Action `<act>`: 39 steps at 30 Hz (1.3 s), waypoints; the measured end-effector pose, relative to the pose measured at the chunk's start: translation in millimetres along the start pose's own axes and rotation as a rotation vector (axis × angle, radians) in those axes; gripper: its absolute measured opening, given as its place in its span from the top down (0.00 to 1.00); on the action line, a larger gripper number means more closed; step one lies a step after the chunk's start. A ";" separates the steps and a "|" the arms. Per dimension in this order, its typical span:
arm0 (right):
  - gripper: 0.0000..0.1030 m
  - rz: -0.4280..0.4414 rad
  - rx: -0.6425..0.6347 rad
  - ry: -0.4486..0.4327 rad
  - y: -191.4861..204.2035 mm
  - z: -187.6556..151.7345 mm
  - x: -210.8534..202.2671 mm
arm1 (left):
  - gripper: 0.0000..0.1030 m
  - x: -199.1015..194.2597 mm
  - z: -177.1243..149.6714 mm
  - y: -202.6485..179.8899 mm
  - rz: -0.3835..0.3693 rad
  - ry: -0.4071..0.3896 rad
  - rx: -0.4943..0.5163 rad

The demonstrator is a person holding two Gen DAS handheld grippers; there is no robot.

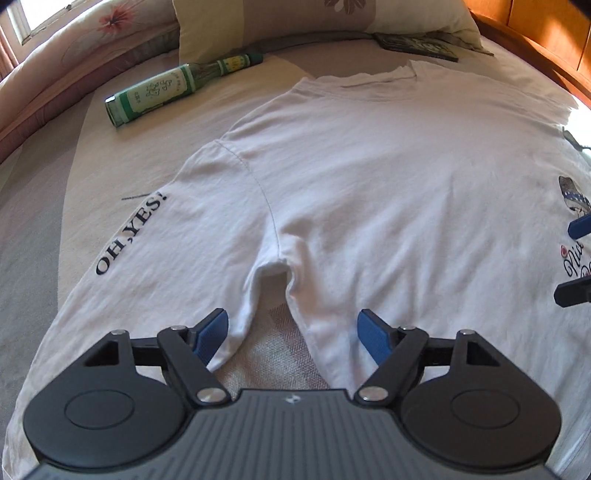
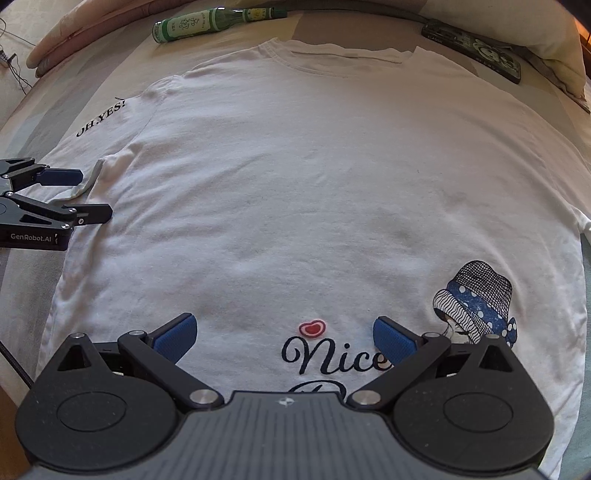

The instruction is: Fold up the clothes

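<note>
A white T-shirt [image 1: 369,177] [image 2: 295,184] lies spread flat on the bed, collar at the far end. Its left sleeve carries the print "OH,YES!" [image 1: 129,236]; the front shows "Nice" script with a red heart [image 2: 312,328] and a drawing of a hatted figure [image 2: 476,302]. My left gripper [image 1: 293,332] stands open over the armpit, one finger above the sleeve and one above the body side; it also shows at the left edge of the right wrist view as the left gripper [image 2: 94,194]. My right gripper [image 2: 284,338] is open above the printed front, holding nothing.
A green glass bottle [image 1: 173,86] [image 2: 207,22] lies on the bedspread beyond the sleeve. A dark phone-like case [image 2: 476,50] rests beside the pillow [image 1: 332,22] at the head. A wooden headboard [image 1: 535,33] stands at the far right.
</note>
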State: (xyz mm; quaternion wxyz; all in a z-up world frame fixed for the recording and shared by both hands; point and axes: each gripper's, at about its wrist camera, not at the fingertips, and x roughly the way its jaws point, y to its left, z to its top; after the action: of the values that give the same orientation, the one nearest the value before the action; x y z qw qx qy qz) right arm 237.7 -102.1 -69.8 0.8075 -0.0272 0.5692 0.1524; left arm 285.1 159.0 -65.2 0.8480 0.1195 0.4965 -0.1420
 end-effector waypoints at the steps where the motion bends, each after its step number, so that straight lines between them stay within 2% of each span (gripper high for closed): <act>1: 0.00 -0.001 -0.006 0.002 0.6 -1.0 0.6 | 0.24 -0.9 -5.1 3.5 -0.009 0.003 -0.050; 2: 0.00 -0.001 -0.011 0.004 1.1 -2.0 1.2 | 0.24 -3.4 -8.3 6.7 -0.018 0.024 -0.089; 5: 0.00 -0.003 -0.028 0.010 2.8 -4.9 3.0 | 0.26 -18.5 -11.8 10.4 -0.053 0.068 -0.113; 6: 0.00 -0.004 -0.033 0.012 3.4 -5.9 3.7 | 0.25 -27.5 -10.7 12.4 -0.053 0.037 -0.105; 8: 0.00 -0.008 -0.034 0.016 4.4 -6.4 4.9 | 0.24 -41.2 -5.1 19.4 0.006 -0.038 -0.089; 9: 0.00 -0.011 -0.028 0.016 4.9 -5.9 5.9 | 0.24 -40.7 -2.7 25.3 0.030 -0.047 -0.103; 13: 0.00 -0.032 -0.031 0.022 8.7 -5.2 9.2 | 0.25 -15.6 -13.9 46.2 0.079 0.048 -0.194; 17: 0.00 -0.032 -0.059 0.039 10.5 -4.8 8.1 | 0.23 -26.6 -40.9 46.3 0.044 0.098 -0.271; 19: 0.00 -0.028 -0.069 0.045 10.3 -4.1 6.9 | 0.23 -38.9 -45.6 47.2 0.001 0.099 -0.268; 21: 0.00 -0.030 -0.068 0.042 10.8 -1.4 5.2 | 0.23 -52.3 -44.5 57.5 0.043 0.050 -0.254; 23: 0.00 -0.032 -0.066 0.031 12.4 2.7 3.5 | 0.23 -56.7 -42.1 79.9 0.108 0.018 -0.288; 26: 0.00 -0.026 -0.060 0.017 17.7 11.3 3.8 | 0.23 -50.6 -54.0 116.7 0.199 0.044 -0.388; 28: 0.00 -0.012 -0.064 0.012 24.1 19.1 5.7 | 0.23 -45.3 -72.2 132.7 0.216 0.108 -0.449; 29: 0.00 -0.005 -0.072 0.009 27.7 22.2 6.1 | 0.20 -48.3 -82.0 134.5 0.211 0.122 -0.473; 33: 0.00 0.010 -0.114 0.001 42.3 32.2 6.4 | 0.20 -64.1 -107.9 140.4 0.201 0.181 -0.561; 37: 0.00 0.021 -0.150 -0.004 54.6 41.2 6.2 | 0.20 -78.5 -101.7 159.4 0.250 0.095 -0.562; 39: 0.00 0.026 -0.161 -0.006 61.0 46.5 8.0 | 0.20 -76.4 -104.3 168.1 0.265 0.100 -0.556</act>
State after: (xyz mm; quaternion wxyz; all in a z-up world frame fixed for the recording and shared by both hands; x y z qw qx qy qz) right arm 265.6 -32.2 -53.0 0.8023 -0.0842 0.5531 0.2080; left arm 225.5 360.6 -37.7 0.8338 -0.0464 0.5376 0.1169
